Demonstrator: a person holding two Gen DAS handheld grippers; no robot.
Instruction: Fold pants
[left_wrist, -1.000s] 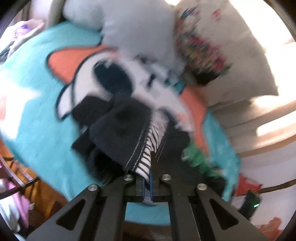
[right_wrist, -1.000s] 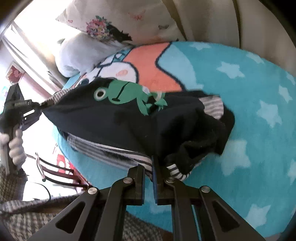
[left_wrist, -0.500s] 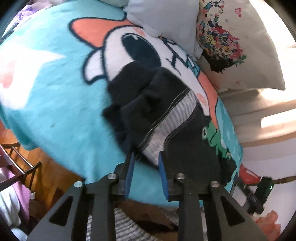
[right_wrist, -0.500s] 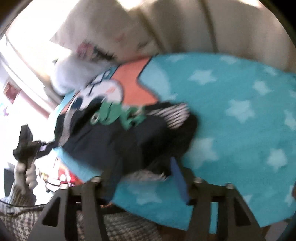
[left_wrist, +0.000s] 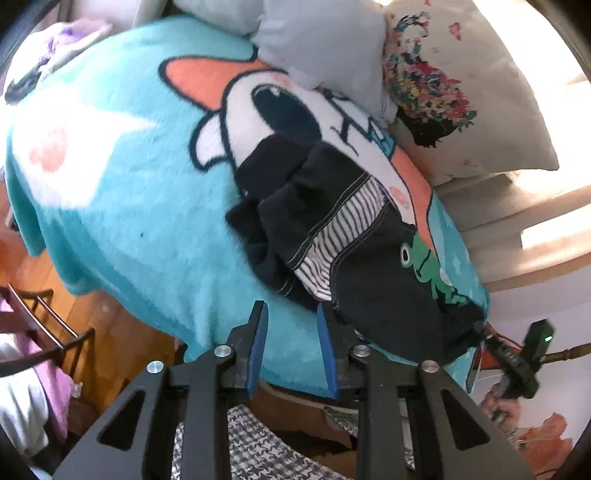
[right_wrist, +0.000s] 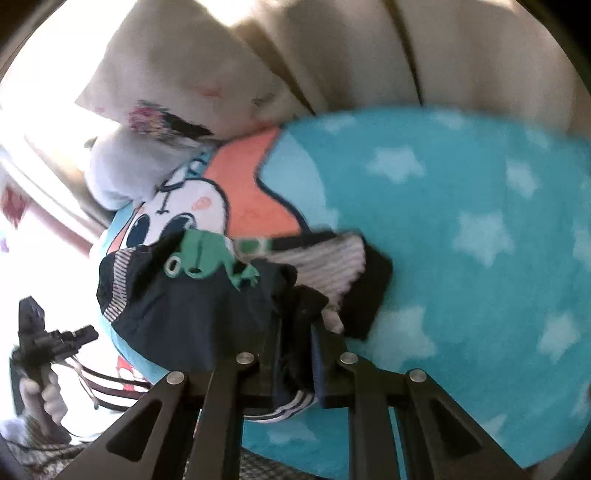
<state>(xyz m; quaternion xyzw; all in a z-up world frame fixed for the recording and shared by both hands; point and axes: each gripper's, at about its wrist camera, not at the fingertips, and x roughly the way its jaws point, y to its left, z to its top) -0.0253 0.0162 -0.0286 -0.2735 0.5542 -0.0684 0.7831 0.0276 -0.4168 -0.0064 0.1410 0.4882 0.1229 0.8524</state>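
The pants (left_wrist: 332, 236), dark with striped panels and a green frog print (left_wrist: 428, 269), are seen bunched in a heap on a turquoise blanket (left_wrist: 122, 192) that bears white stars and a cartoon face. The blanket is spread over a bed, with a flowered pillow (left_wrist: 454, 92) and a plain white pillow (left_wrist: 317, 40) lying at its far end.

In the left wrist view, the left gripper (left_wrist: 291, 328) is held just short of the near edge of the pants. Its blue-padded fingers (left_wrist: 256, 343) are parted, and only blanket is seen between them; no cloth is touched.

In the right wrist view, the right gripper (right_wrist: 295, 354) is seen with its fingers closing on a fold of the pants (right_wrist: 207, 302). Dark cloth and a striped hem are bunched between them and hang below. The rest of the garment is draped from that point across the blanket (right_wrist: 461, 229), with the frog print (right_wrist: 207, 258) uppermost. The picture is blurred, so the pads themselves are mostly hidden by cloth.

At the left of that view, the left gripper (right_wrist: 85, 334) is seen clear of the pants, gripped by a hand (right_wrist: 40, 395). A checked sleeve is seen below it.
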